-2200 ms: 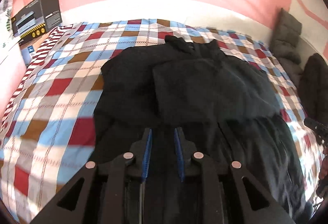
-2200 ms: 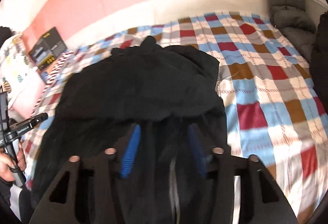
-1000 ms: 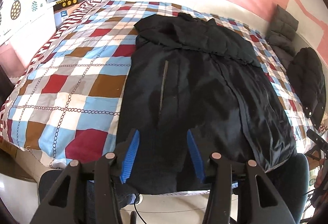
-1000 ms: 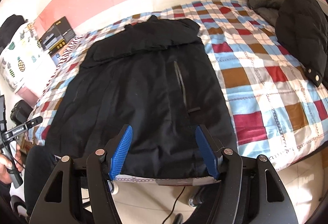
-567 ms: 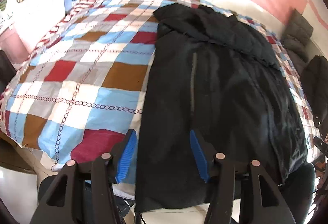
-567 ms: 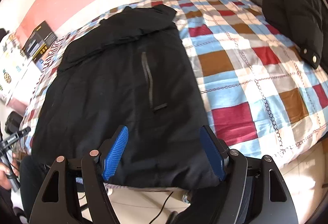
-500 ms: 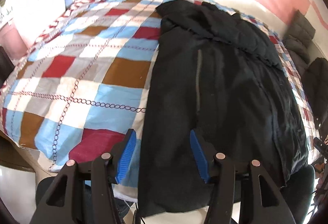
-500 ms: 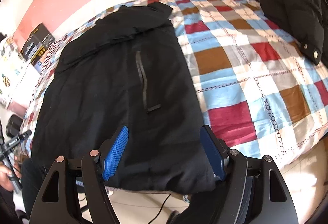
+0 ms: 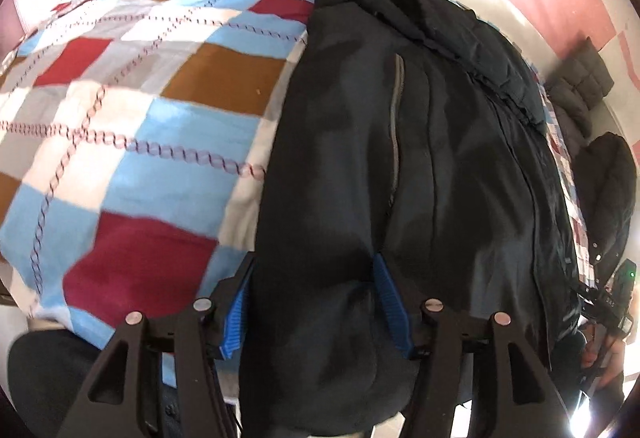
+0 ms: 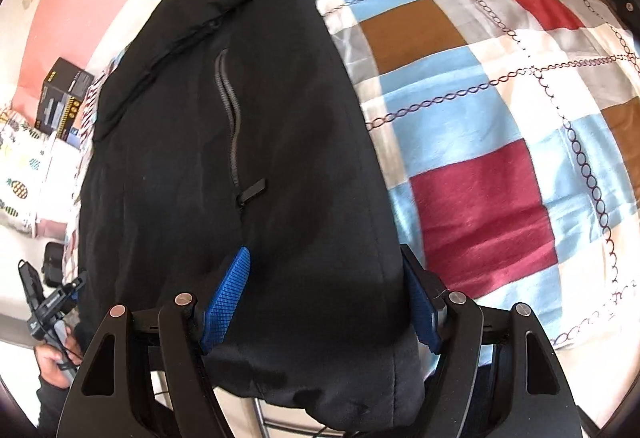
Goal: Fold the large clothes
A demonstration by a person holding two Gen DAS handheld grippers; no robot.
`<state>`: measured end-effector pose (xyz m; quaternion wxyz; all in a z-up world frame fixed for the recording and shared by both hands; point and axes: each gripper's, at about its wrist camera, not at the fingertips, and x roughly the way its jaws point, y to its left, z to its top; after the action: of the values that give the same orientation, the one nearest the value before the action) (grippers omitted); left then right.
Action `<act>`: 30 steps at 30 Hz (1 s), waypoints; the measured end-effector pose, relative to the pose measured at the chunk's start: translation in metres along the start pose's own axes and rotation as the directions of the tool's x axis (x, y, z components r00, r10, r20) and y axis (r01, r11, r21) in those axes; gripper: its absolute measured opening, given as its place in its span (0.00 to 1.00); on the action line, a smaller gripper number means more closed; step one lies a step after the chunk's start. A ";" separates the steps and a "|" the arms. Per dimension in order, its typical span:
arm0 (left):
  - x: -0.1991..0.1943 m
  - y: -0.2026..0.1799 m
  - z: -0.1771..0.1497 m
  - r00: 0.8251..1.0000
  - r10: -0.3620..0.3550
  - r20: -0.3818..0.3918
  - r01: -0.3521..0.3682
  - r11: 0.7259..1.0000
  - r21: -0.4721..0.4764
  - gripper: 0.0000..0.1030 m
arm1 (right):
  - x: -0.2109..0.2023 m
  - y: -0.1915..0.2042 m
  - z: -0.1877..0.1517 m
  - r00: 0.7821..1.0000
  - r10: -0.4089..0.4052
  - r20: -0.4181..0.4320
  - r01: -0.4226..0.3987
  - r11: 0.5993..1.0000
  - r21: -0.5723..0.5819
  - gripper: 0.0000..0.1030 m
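While blurred, the box [image 10: 64, 99] label stays unreadable.

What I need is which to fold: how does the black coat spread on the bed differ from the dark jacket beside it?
The black coat lies spread flat, hem over the edge of the bed; the dark jacket sits bunched. The coat is smooth with grey pocket zips; the jacket is puffy with snaps. Both are dark outerwear.
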<state>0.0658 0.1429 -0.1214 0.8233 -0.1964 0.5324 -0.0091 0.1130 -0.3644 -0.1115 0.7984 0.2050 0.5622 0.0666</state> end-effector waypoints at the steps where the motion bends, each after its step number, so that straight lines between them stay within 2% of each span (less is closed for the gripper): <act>1: -0.001 0.000 -0.004 1.000 -0.007 -0.006 0.007 1.000 -0.001 0.58 | -0.001 0.001 -0.002 1.000 0.007 -0.008 -0.007 1.000 0.001 0.71; 8: -0.002 0.001 -0.013 0.999 -0.033 -0.020 0.032 0.999 -0.010 0.58 | 0.001 0.005 -0.007 0.996 0.064 -0.067 -0.064 0.998 -0.001 0.71; 11: 0.000 0.002 -0.012 0.999 -0.035 -0.033 0.034 0.999 -0.019 0.57 | 0.002 0.002 -0.006 0.995 0.079 -0.060 -0.078 0.997 0.029 0.50; 13: -0.001 0.002 -0.011 0.999 -0.030 -0.038 0.030 0.999 -0.010 0.49 | 0.001 0.003 -0.008 0.993 0.100 -0.057 -0.099 0.995 0.034 0.37; 16: -0.007 -0.002 -0.011 0.999 -0.026 -0.042 0.027 0.999 0.025 0.30 | -0.003 0.011 -0.006 0.994 0.096 -0.050 -0.095 0.995 0.025 0.30; 17: -0.011 -0.004 -0.010 0.999 -0.034 -0.042 0.035 0.999 0.032 0.21 | -0.003 0.016 -0.006 0.994 0.099 -0.045 -0.098 0.995 0.024 0.29; 18: -0.015 -0.006 -0.008 0.998 -0.041 -0.042 0.043 0.998 0.040 0.17 | -0.008 0.019 -0.005 0.994 0.108 -0.035 -0.107 0.994 0.021 0.27; 20: -0.029 -0.008 -0.005 0.998 -0.055 -0.023 0.056 0.997 0.048 0.16 | -0.020 0.023 -0.001 0.991 0.133 -0.012 -0.133 0.991 0.015 0.26; 23: -0.058 -0.005 -0.001 0.993 -0.113 0.035 0.112 0.993 0.049 0.15 | -0.045 0.030 0.001 0.985 0.167 0.036 -0.166 0.986 -0.012 0.25; 27: -0.091 -0.004 0.007 0.979 -0.173 0.108 0.168 0.984 0.053 0.15 | -0.069 0.036 0.005 0.973 0.216 0.084 -0.215 0.976 -0.027 0.25; 30: -0.102 -0.001 0.019 0.962 -0.235 0.137 0.234 0.972 0.027 0.15 | -0.069 0.034 0.008 0.968 0.235 0.087 -0.233 0.972 -0.032 0.25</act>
<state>0.0382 0.1709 -0.0252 0.8526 -0.2539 0.4467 -0.0954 0.0999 -0.3592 -0.0357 0.8116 0.2641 0.4969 0.1570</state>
